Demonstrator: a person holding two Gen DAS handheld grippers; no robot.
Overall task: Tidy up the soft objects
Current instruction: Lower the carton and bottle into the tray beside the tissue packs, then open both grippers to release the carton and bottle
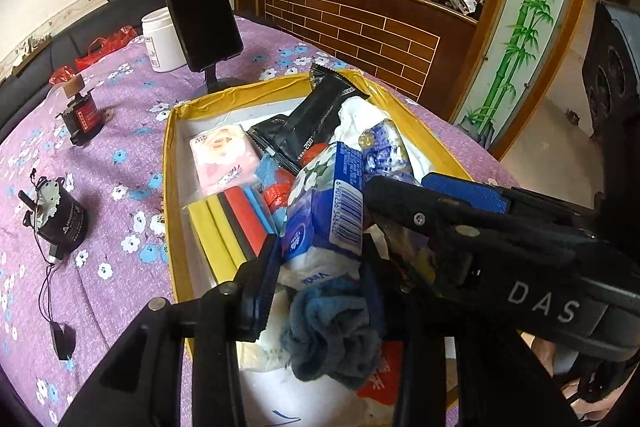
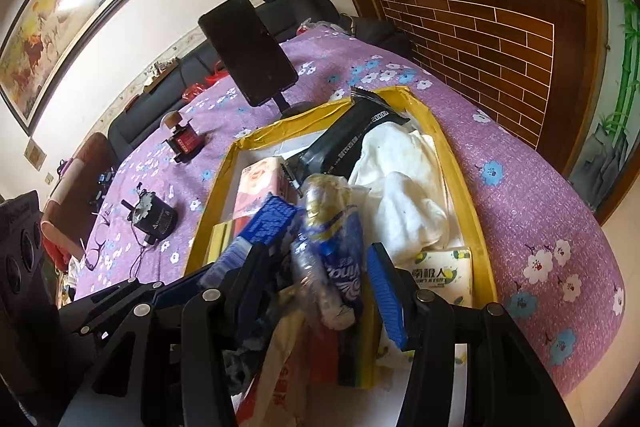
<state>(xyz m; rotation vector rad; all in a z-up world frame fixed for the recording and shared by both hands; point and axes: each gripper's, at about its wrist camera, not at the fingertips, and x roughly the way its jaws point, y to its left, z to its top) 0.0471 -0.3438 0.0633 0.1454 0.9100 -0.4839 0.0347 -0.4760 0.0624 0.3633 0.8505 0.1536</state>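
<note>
A yellow-rimmed box (image 1: 170, 163) (image 2: 460, 163) on the purple floral table holds soft goods: a pink tissue pack (image 1: 222, 157), stacked sponges (image 1: 228, 223), a black packet (image 1: 320, 111), a white cloth (image 2: 404, 187) and a yellow-printed tissue pack (image 2: 442, 273). My left gripper (image 1: 320, 287) is shut on a blue and white tissue pack (image 1: 326, 203), with a dark blue cloth (image 1: 334, 331) bunched just below. My right gripper (image 2: 324, 267) is over the box, its jaws around a crumpled blue and white plastic tissue wrapper (image 2: 332, 239). The right gripper also shows in the left wrist view (image 1: 400, 195).
A phone on a stand (image 1: 200, 11) (image 2: 248, 51) and a white jar (image 1: 162, 41) stand behind the box. A red servo (image 1: 80, 115) and a black motor with wires (image 1: 56, 219) lie to the left. A wooden cabinet (image 1: 360, 27) is behind.
</note>
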